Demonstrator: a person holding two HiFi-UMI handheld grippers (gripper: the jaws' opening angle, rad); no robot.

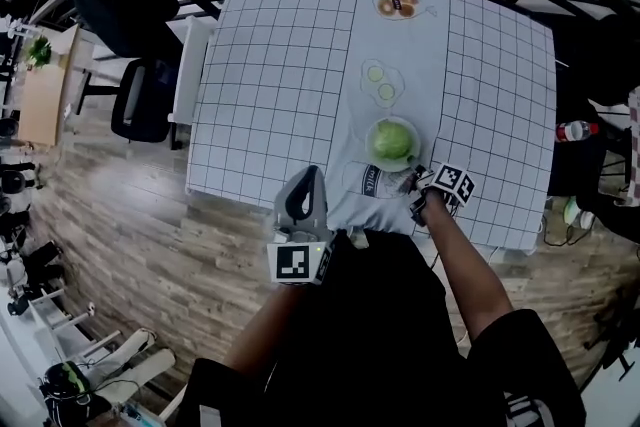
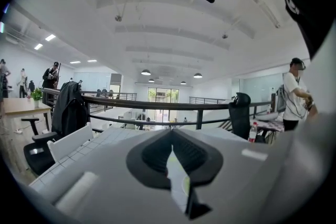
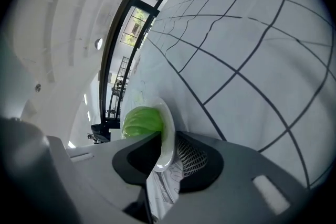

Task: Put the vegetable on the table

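Note:
A green leafy vegetable (image 1: pixel 392 140) lies on a white plate (image 1: pixel 372 153) near the front edge of the table (image 1: pixel 280 65), on a pale printed mat. My right gripper (image 1: pixel 420 179) is at the plate's near right side. In the right gripper view the vegetable (image 3: pixel 140 120) fills the plate (image 3: pixel 169 128), and my right gripper (image 3: pixel 164 140) is shut on the plate's rim. My left gripper (image 1: pixel 308 175) hovers at the table's front edge, left of the plate. In the left gripper view my left gripper (image 2: pixel 172 150) is shut with nothing in it.
Two green slices (image 1: pixel 380 82) and a small plate of food (image 1: pixel 397 3) lie farther back on the mat. A black chair (image 1: pixel 140 100) stands left of the table, and a bottle (image 1: pixel 575 129) is on the right. A dark railing (image 2: pixel 157 105) runs behind the table.

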